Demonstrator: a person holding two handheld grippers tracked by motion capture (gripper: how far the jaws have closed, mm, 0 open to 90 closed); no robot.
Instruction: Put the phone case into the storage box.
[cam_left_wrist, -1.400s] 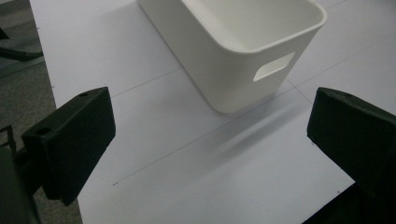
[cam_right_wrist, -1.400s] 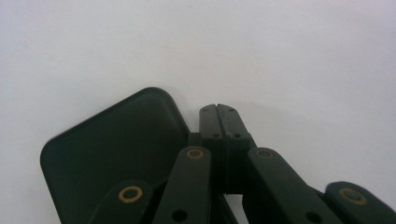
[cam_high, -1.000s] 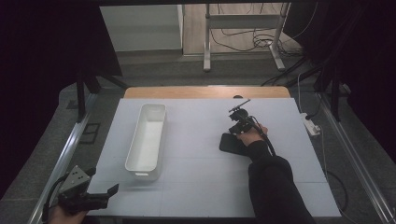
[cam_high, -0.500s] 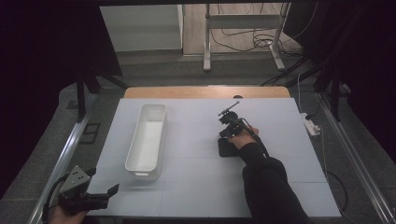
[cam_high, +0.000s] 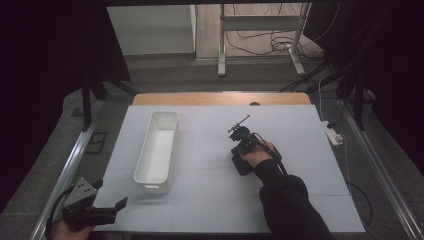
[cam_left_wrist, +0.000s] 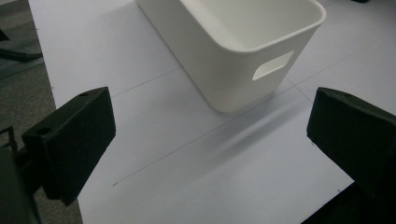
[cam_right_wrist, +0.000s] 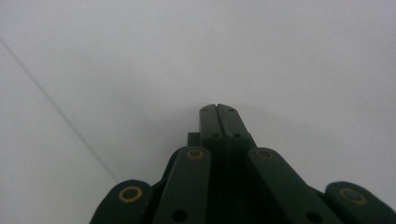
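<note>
high view: white bin (cam_high: 159, 147) lies lengthwise on the left half of the desk (cam_high: 210, 200). right gripper (cam_high: 239, 131) is mid-desk, well apart from the bin. left gripper (cam_high: 118, 206) sits at the near left corner.
left gripper view: jaws wide apart, nothing between; the bin's end wall just ahead.
right gripper view: jaws pressed together, nothing held, over bare desk.

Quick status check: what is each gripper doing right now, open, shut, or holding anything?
Left gripper: open, jaws wide apart, nothing between them, short of the white rectangular plastic bin.
Right gripper: shut, jaws pressed together, holding nothing.
</note>
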